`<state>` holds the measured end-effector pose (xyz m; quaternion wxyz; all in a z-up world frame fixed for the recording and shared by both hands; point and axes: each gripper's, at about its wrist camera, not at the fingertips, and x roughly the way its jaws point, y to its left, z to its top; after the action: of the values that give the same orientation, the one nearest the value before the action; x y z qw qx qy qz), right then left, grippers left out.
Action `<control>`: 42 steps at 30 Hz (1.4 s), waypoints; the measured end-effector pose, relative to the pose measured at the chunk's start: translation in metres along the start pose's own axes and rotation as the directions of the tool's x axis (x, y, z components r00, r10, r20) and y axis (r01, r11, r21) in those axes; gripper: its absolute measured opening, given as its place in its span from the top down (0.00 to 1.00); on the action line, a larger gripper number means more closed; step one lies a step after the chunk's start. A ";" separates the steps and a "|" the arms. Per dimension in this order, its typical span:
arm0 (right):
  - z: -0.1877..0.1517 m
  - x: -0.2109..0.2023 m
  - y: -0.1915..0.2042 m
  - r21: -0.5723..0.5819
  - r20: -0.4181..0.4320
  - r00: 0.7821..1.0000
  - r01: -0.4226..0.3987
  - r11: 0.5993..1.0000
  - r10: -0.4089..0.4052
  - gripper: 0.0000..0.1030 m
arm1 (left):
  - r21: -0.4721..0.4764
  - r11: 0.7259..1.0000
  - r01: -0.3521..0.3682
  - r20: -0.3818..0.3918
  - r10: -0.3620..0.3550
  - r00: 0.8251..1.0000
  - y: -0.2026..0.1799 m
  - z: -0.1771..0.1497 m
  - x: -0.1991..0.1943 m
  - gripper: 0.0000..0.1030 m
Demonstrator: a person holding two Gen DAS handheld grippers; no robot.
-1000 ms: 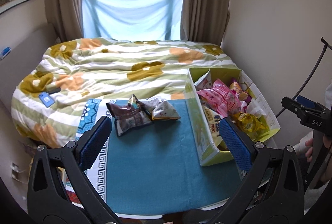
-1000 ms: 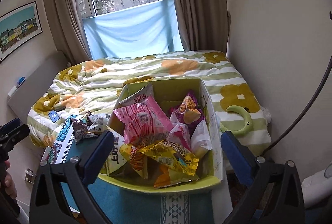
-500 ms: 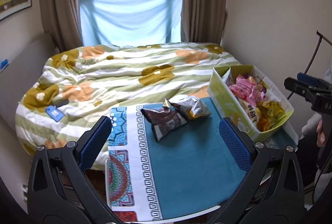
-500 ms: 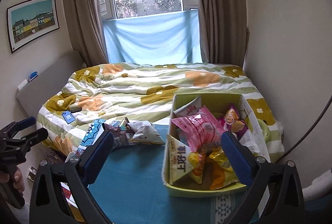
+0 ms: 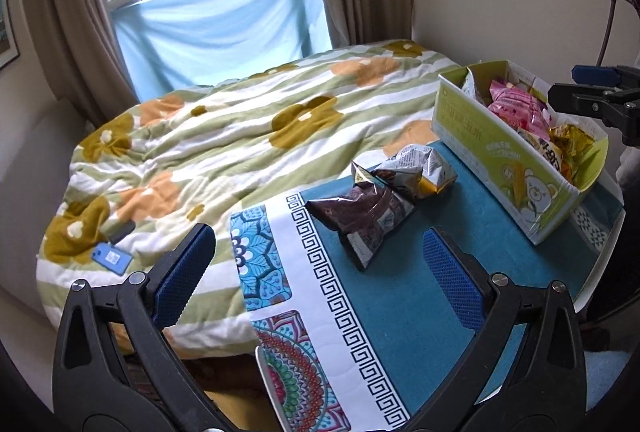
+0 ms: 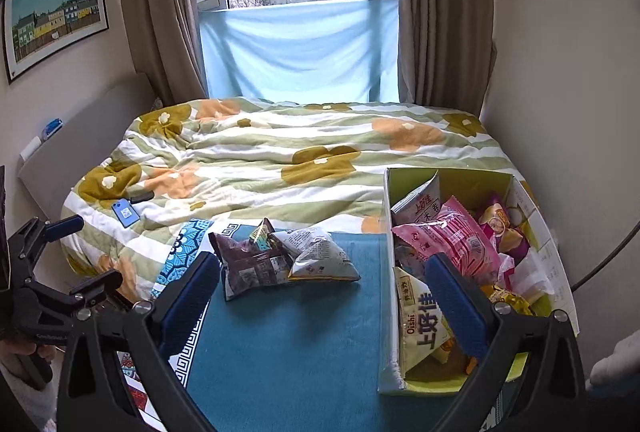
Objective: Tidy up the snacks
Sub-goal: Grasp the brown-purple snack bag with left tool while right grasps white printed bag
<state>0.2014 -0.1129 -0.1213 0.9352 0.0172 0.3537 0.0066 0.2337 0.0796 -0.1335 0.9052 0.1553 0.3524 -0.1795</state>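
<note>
Lying ahead of both spread tongs (image 5: 316, 280) (image 6: 324, 296): dark snack bag (image 5: 362, 218).

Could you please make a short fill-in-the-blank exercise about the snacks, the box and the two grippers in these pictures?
1. The snack packets lying loose on the teal cloth number ____.
2. The large pink packet lies inside the green ____.
3. The dark brown packet lies to the ____ of the silver packet.
4. The left gripper and right gripper are both ____.

Missing words: two; box; left; open
</note>
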 end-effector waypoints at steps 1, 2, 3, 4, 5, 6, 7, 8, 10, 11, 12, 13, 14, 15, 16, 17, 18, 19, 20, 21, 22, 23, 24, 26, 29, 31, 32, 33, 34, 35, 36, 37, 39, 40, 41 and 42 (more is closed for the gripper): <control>0.002 0.006 0.001 -0.009 -0.008 1.000 0.003 1.000 -0.004 0.00 | 0.021 1.000 0.000 -0.009 0.000 1.000 -0.001 0.002 0.007 0.00; 0.004 0.013 0.001 -0.018 -0.016 1.000 0.006 1.000 -0.007 0.00 | 0.043 0.999 -0.006 -0.013 0.007 1.000 -0.003 0.004 0.014 0.00; 0.007 0.021 0.002 -0.030 -0.025 1.000 0.009 1.000 -0.010 0.00 | 0.068 0.998 -0.011 -0.017 0.013 1.000 -0.005 0.006 0.021 0.00; 0.009 0.029 0.003 -0.042 -0.035 0.999 0.011 0.999 -0.012 0.00 | 0.095 0.995 -0.015 -0.026 0.017 1.000 -0.008 0.008 0.027 0.00; 0.011 0.037 0.004 -0.058 -0.044 0.999 0.012 0.998 -0.015 0.00 | 0.123 0.992 -0.018 -0.041 0.023 0.999 -0.012 0.011 0.035 0.00; 0.013 0.046 0.007 -0.078 -0.056 0.998 0.019 0.997 -0.023 0.00 | 0.149 0.989 -0.017 -0.051 0.025 0.998 -0.015 0.013 0.044 0.00; 0.015 0.056 0.009 -0.099 -0.068 0.997 0.025 0.995 -0.031 0.00 | 0.173 0.985 -0.010 -0.058 0.020 0.998 -0.018 0.015 0.052 0.00; 0.017 0.066 0.012 -0.122 -0.081 0.996 0.027 0.992 -0.037 0.00 | 0.196 0.981 0.001 -0.066 0.012 0.998 -0.022 0.017 0.061 0.00; 0.020 0.086 0.017 -0.170 -0.110 0.993 0.021 0.985 -0.040 0.01 | 0.235 0.972 0.017 -0.078 0.001 0.997 -0.030 0.019 0.080 0.00; 0.021 0.099 0.020 -0.194 -0.140 0.989 0.015 0.981 -0.042 0.01 | 0.251 0.968 0.026 -0.084 -0.005 0.996 -0.034 0.019 0.090 0.00; 0.021 0.113 0.022 -0.220 -0.175 0.983 0.012 0.975 -0.052 0.01 | 0.270 0.962 0.032 -0.090 -0.008 0.996 -0.039 0.019 0.101 0.00; 0.020 0.126 0.024 -0.247 -0.205 0.976 0.015 0.969 -0.067 0.01 | 0.289 0.957 0.037 -0.096 -0.010 0.995 -0.045 0.018 0.111 0.00; 0.018 0.141 0.026 -0.276 -0.239 0.968 0.014 0.961 -0.082 0.01 | 0.308 0.950 0.045 -0.105 -0.013 0.994 -0.051 0.017 0.122 0.00; 0.016 0.155 0.027 -0.302 -0.271 0.958 0.011 0.953 -0.097 0.01 | 0.325 0.944 0.054 -0.116 -0.017 0.993 -0.056 0.016 0.132 0.00; 0.012 0.167 0.028 -0.324 -0.300 0.948 0.004 0.946 -0.106 0.01 | 0.341 0.938 0.064 -0.128 -0.021 0.992 -0.061 0.015 0.142 0.00; 0.010 0.179 0.028 -0.341 -0.327 0.939 -0.008 0.940 -0.110 0.01 | 0.356 0.932 0.072 -0.138 -0.024 0.990 -0.065 0.015 0.151 0.00; 0.008 0.189 0.028 -0.354 -0.351 0.930 -0.022 0.935 -0.111 0.01 | 0.370 0.925 0.082 -0.147 -0.028 0.989 -0.070 0.014 0.160 0.00; 0.006 0.198 0.028 -0.362 -0.373 0.922 -0.038 0.931 -0.108 0.01 | 0.382 0.920 0.093 -0.158 -0.035 0.987 -0.073 0.013 0.169 0.00; 0.004 0.207 0.028 -0.370 -0.393 0.914 -0.054 0.927 -0.103 0.01 | 0.391 0.914 0.105 -0.171 -0.040 0.984 -0.076 0.012 0.177 0.00; 0.002 0.215 0.028 -0.380 -0.411 0.906 -0.071 0.922 -0.100 0.01 | 0.399 0.910 0.115 -0.186 -0.043 0.982 -0.080 0.011 0.186 0.00; 0.001 0.222 0.029 -0.392 -0.428 0.899 -0.086 0.916 -0.098 0.01 | 0.401 0.908 0.122 -0.199 -0.044 0.979 -0.082 0.010 0.195 0.00; -0.001 0.229 0.029 -0.402 -0.442 0.892 -0.100 0.910 -0.097 0.01 | 0.393 0.910 0.134 -0.216 -0.051 0.975 -0.084 0.010 0.203 0.00; -0.001 0.236 0.029 -0.408 -0.458 0.884 -0.114 0.906 -0.095 0.01 | 0.377 0.914 0.151 -0.237 -0.062 0.969 -0.084 0.009 0.210 0.00; -0.003 0.248 0.028 -0.408 -0.490 0.867 -0.139 0.902 -0.088 0.01 | 0.351 0.921 0.170 -0.262 -0.077 0.962 -0.085 0.008 0.221 0.01; -0.005 0.261 0.030 -0.406 -0.518 0.852 -0.161 0.900 -0.081 0.01 | 0.334 0.928 0.166 -0.288 -0.067 0.955 -0.086 0.003 0.234 0.02; -0.007 0.270 0.030 -0.396 -0.537 0.839 -0.166 0.903 -0.081 0.03 | 0.328 0.931 0.163 -0.293 -0.064 0.954 -0.086 0.002 0.240 0.06; -0.009 0.274 0.029 -0.392 -0.549 0.832 -0.169 0.904 -0.082 0.06 | 0.324 0.931 0.166 -0.293 -0.068 0.954 -0.085 0.002 0.242 0.06; -0.010 0.277 0.029 -0.386 -0.560 0.825 -0.176 0.905 -0.078 0.07 | 0.321 0.932 0.170 -0.294 -0.072 0.953 -0.085 0.002 0.243 0.08; -0.011 0.280 0.028 -0.380 -0.568 0.820 -0.183 0.907 -0.073 0.10 | 0.321 0.931 0.172 -0.296 -0.073 0.952 -0.085 0.002 0.243 0.10; -0.012 0.282 0.027 -0.372 -0.576 0.815 -0.187 0.909 -0.068 0.13 | 0.322 0.931 0.173 -0.298 -0.074 0.952 -0.085 0.002 0.244 0.10; -0.013 0.285 0.027 -0.366 -0.582 0.810 -0.187 0.912 -0.067 0.13 | 0.321 0.931 0.176 -0.300 -0.076 0.951 -0.084 0.002 0.244 0.13; -0.012 0.287 0.027 -0.361 -0.585 0.808 -0.186 0.914 -0.066 0.14 | 0.317 0.931 0.178 -0.302 -0.079 0.950 -0.083 0.001 0.243 0.16; -0.012 0.289 0.027 -0.357 -0.589 0.806 -0.188 0.915 -0.064 0.14 | 0.311 0.932 0.184 -0.308 -0.084 0.948 -0.079 0.003 0.243 0.20; -0.012 0.290 0.027 -0.354 -0.590 0.805 -0.186 0.916 -0.065 0.14 | 0.311 0.932 0.186 -0.310 -0.086 0.947 -0.078 0.002 0.242 0.22; -0.013 0.291 0.026 -0.351 -0.593 0.803 -0.186 0.918 -0.064 0.15 | 0.315 0.931 0.184 -0.311 -0.082 0.947 -0.077 0.001 0.241 0.23; -0.014 0.293 0.026 -0.345 -0.599 0.799 -0.189 0.920 -0.060 0.15 | 0.320 0.930 0.180 -0.310 -0.076 0.948 -0.076 -0.001 0.240 0.23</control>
<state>0.4117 -0.0794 -0.3240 0.7591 -0.1586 0.6211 0.1138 0.3654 -0.0390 -0.3128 0.7882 0.3124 0.4547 -0.2727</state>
